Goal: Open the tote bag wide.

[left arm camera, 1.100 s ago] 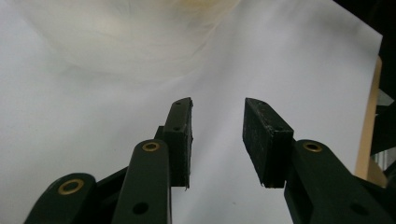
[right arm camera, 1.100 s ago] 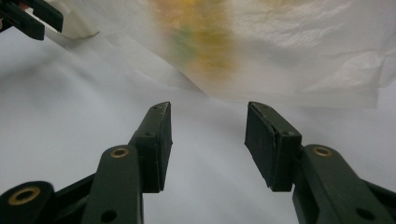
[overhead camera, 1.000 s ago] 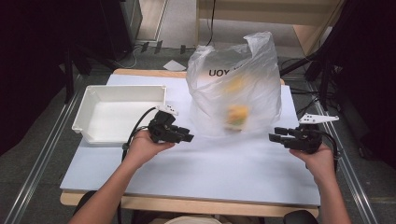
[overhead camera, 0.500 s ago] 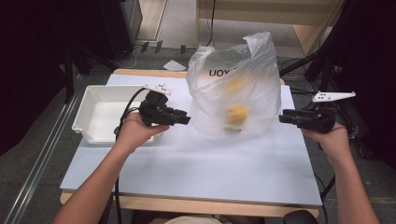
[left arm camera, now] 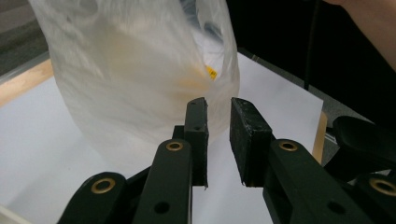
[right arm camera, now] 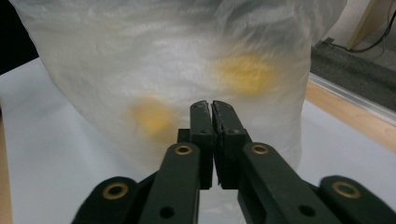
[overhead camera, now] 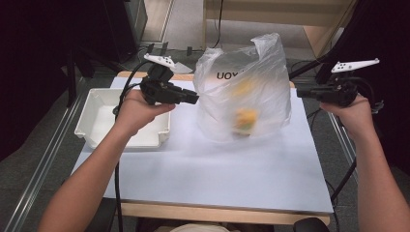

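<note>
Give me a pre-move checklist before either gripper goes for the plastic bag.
1. Plastic bag stands upright on the table: ok.
2. Left gripper ready to take the bag: its jaws have just been closing, a narrow gap remains with nothing between them: ok.
3. Right gripper ready to take the bag: jaws have just closed pad to pad on nothing in the right gripper view: not ok, reopen first.
4. Both grippers apart from the bag, one at each side: ok.
5. White tray free to receive things: ok.
6. What the yellow things inside the bag are: cannot tell, blurred through the film.
</note>
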Motion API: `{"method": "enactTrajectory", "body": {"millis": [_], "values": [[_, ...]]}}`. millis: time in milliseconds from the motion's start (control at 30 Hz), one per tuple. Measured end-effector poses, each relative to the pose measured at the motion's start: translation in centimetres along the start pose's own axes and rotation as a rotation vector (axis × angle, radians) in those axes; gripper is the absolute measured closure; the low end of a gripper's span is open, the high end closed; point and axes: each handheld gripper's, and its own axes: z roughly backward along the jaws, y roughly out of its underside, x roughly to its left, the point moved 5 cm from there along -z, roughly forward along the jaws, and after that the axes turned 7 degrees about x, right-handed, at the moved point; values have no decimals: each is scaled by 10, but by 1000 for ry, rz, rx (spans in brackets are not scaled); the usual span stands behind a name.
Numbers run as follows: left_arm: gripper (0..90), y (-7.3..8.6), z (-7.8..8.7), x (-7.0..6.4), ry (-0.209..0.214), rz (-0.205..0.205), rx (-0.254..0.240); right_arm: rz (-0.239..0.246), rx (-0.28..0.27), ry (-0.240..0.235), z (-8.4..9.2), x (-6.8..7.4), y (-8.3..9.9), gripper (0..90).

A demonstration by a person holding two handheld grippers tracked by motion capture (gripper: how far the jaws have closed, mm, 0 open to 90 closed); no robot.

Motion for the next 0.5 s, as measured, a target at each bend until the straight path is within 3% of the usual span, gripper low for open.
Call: {"method": "enactTrajectory", "body": {"millis": [333,500], "values": [[861,-43,8,8,-20,12,-11,39,-26,-35,9,-16,-40,900],[861,-63,10,8,-45,-6,-12,48,-13,-17,8,-17,-60,900]]}}
